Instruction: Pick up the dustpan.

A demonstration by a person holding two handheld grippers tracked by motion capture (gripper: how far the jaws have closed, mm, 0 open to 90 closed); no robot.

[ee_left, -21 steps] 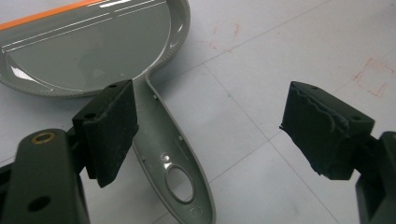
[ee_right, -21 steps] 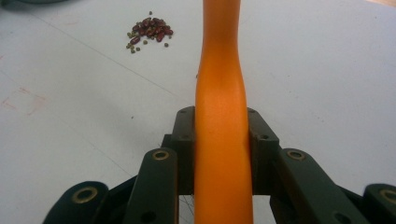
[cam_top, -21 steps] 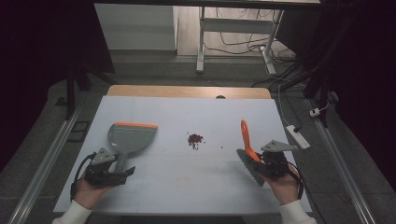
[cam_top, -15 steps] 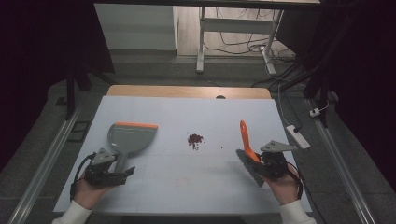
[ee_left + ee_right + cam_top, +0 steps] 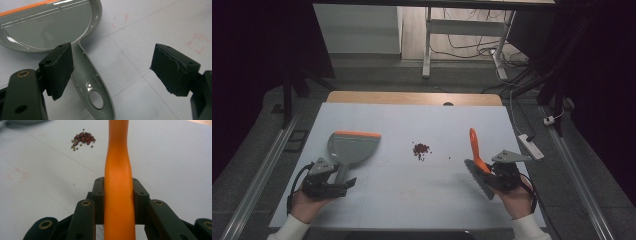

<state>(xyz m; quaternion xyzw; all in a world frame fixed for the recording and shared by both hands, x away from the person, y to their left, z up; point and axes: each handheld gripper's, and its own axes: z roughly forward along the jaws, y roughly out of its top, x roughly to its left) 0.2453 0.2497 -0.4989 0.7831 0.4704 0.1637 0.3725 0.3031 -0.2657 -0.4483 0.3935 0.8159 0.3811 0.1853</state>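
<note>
Table (image 5: 412, 200) white, room dark; left gripper (image 5: 112, 67) jaws open, right gripper (image 5: 117, 202) clamps brush (image 5: 117, 170).

Both forearms come in from the bottom of the high view, each hand low over the surface. The left gripper (image 5: 343, 182) is near the left edge, its black fingers (image 5: 58, 68) spread wide apart and pressing on nothing. The right gripper (image 5: 484, 172) is on the right side, raised a little, its fingers (image 5: 98, 200) closed tightly on what it holds.
</note>
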